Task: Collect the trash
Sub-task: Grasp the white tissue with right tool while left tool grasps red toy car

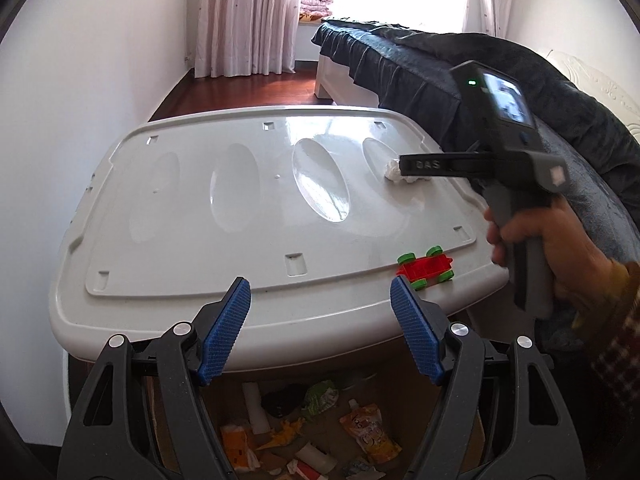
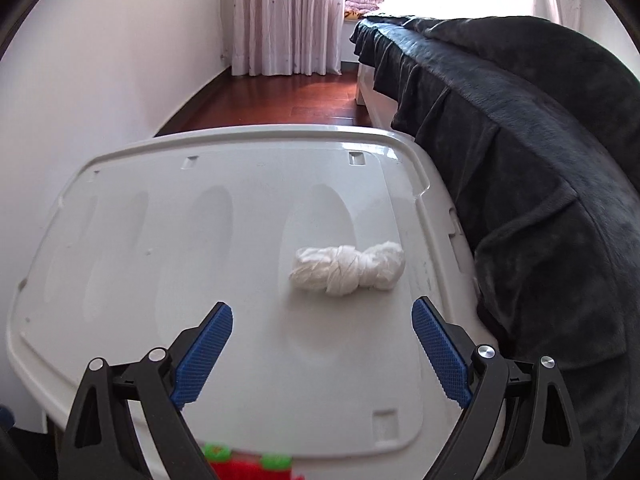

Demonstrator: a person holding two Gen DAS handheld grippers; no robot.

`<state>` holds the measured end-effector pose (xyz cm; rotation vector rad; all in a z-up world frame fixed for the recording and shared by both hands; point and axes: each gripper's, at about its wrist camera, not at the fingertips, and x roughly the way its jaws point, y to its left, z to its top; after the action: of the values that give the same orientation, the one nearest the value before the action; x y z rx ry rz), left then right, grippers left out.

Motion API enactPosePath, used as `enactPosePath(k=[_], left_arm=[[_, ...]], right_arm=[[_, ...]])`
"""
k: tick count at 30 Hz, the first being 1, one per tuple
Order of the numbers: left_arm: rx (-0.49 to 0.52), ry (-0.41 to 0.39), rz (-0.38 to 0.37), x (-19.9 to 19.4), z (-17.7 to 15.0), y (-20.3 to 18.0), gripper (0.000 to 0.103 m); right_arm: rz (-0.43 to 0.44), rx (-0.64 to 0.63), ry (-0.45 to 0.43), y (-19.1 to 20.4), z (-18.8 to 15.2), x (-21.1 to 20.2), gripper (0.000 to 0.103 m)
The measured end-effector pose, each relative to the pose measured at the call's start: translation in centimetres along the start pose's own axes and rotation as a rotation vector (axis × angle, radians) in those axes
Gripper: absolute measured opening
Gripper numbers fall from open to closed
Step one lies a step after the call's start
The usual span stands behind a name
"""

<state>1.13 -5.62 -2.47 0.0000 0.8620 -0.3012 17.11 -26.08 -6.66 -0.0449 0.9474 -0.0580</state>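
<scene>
A: Where does the right gripper stand, measured from the white lid?

B: It hangs over the lid's near right part, its two blue pads spread wide with nothing between them. The wad of white tissue lies on the lid just ahead of the pads, toward the lid's right edge, not touched by either one. In the left wrist view the same gripper reaches in from the right, held in a hand, and its dark finger crosses in front of the tissue.

A: And the left gripper?

B: It sits back at the lid's near rim, its jaws also wide apart and holding nothing.

A: What else rests on the lid?

B: A red toy car with green wheels, at the lid's near right corner. In the right wrist view it shows only as a blurred red and green patch at the bottom edge.

A: Below the lid?

B: A cardboard box stands under its near rim, with wrappers and an orange pouch lying inside.

A: Beyond it?

B: A bed with a dark blanket runs along the lid's right side, and pink curtains hang past the lid's far edge, across a stretch of wooden floor.
</scene>
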Motion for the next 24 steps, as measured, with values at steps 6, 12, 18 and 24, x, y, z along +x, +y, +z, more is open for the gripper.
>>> enactPosePath(k=[6, 12, 18, 24], left_arm=[[0.008, 0.011, 0.014, 0.9, -0.1, 0.4, 0.071], [-0.022, 0.031, 0.004, 1.8, -0.1, 1.2, 0.071], [-0.014, 0.038, 0.014, 2.0, -0.3, 1.1, 0.071], [-0.019, 0.040, 0.010, 2.0, -0.2, 0.8, 0.071]], right_arm=[[-0.041, 0.012, 0.071, -0.5, 2.0, 4.9, 0.090], [-0.053, -0.002, 0.110, -0.3, 2.3, 6.8, 0.090], [-0.070, -0.023, 0.114, -0.6, 2.4, 7.2, 0.069], [-0.068, -0.058, 0.074, -0.6, 1.2, 6.2, 0.060]])
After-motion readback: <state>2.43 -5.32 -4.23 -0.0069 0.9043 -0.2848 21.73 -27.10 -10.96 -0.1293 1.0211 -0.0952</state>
